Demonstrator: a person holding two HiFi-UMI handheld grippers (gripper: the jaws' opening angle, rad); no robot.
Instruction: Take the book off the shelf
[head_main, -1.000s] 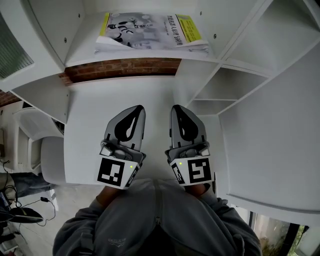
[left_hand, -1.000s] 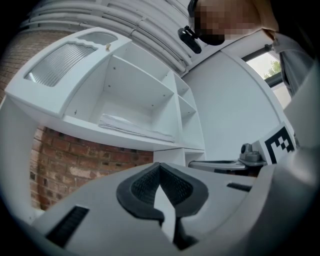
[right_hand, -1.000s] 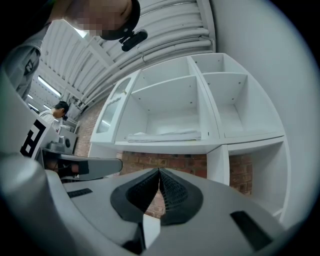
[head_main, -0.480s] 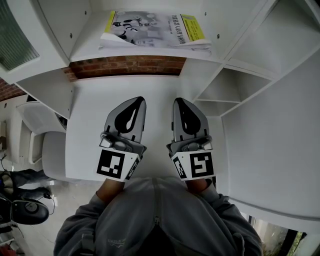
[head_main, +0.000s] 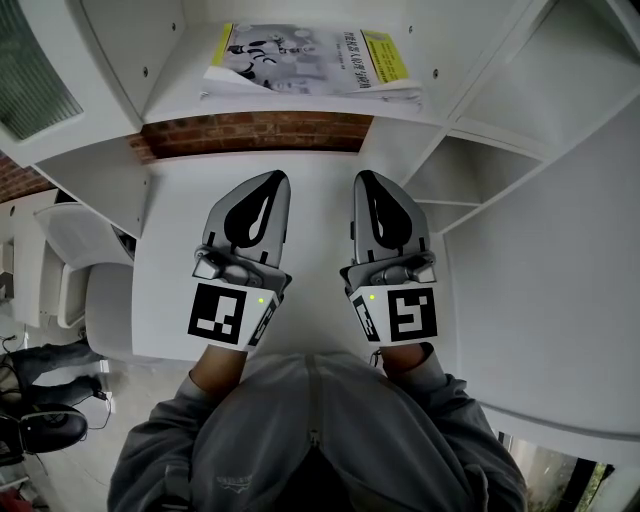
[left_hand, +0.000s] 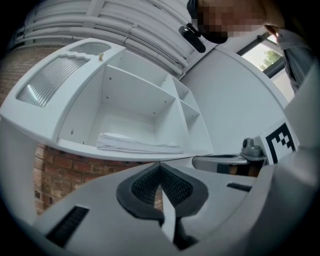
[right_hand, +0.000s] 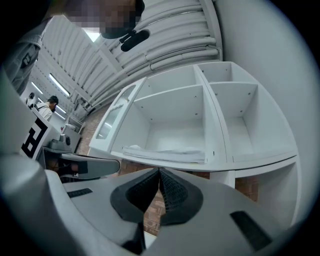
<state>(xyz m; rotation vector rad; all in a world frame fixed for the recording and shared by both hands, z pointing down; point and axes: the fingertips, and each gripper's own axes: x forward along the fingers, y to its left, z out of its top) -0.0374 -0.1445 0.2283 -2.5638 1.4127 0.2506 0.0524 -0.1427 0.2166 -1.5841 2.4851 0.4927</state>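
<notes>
Now left hand-held gripper (head_main: 274, 178) and right hand-held gripper (head_main: 364, 178) nearer book (head_main: 310, 60) than before; jaws closed, empty.

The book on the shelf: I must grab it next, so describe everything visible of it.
The book is a thin softcover lying flat, cover up, on the white shelf. Its cover is pale grey with a black-and-white drawing, yellow bands at both ends and unreadable print. A pale, layered edge faces the front. Only the shelf touches it.
</notes>
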